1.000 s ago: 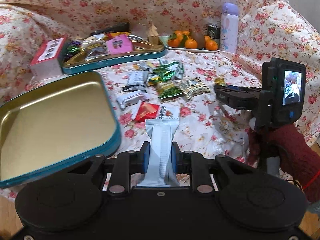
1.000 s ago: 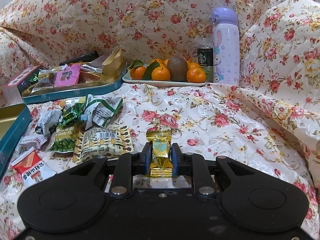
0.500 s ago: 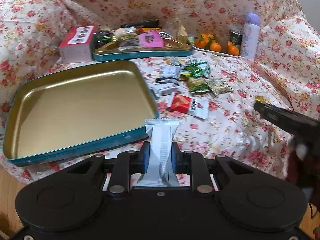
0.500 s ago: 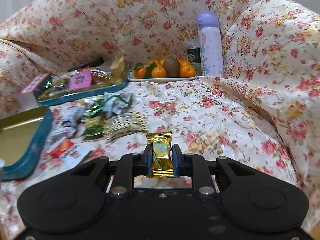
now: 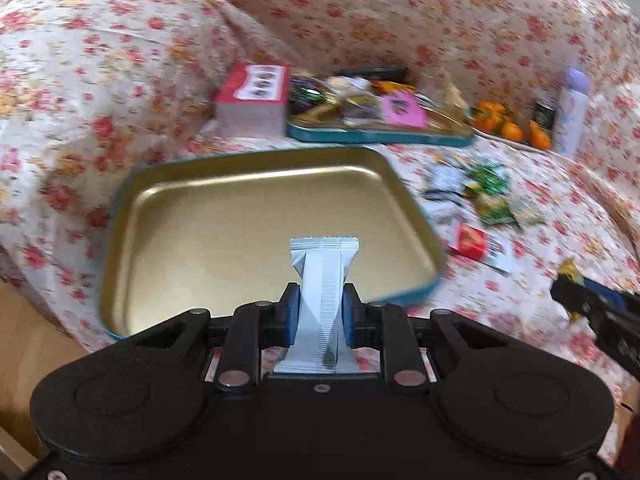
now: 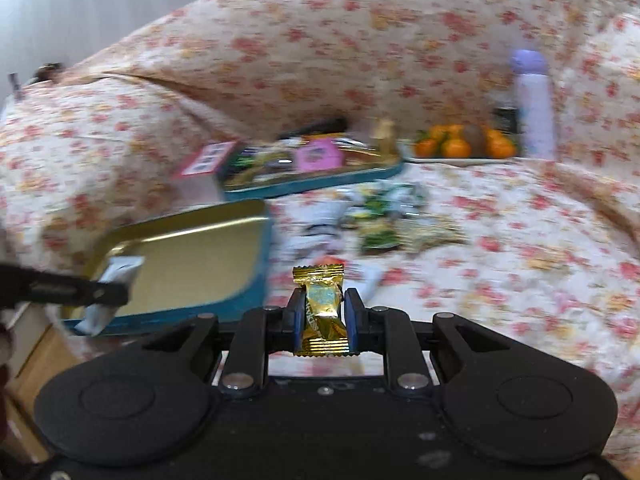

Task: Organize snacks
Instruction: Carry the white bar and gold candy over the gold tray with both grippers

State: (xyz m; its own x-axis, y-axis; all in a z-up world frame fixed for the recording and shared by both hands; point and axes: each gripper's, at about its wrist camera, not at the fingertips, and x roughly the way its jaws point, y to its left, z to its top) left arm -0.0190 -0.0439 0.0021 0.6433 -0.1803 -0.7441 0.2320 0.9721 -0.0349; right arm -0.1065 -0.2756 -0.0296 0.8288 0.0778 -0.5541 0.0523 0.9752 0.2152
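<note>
1. Cloth [image 5: 120, 60]: flowered, under everything in both views.
2. Tin [image 5: 248, 216]: gold inside, bare; whole only in left view, right view cuts it.
3. Left gripper [image 5: 320, 312]: clamped on white packet [image 5: 324, 280], over tin's near rim.
4. Right gripper [image 6: 322, 316]: clamped on gold candy [image 6: 320, 304], right of tin, above cloth.

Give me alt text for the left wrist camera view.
The left gripper pinches a white snack packet upright over an empty gold tin tray on a floral cloth. Loose snacks lie to the right; a filled tray sits behind.
</note>
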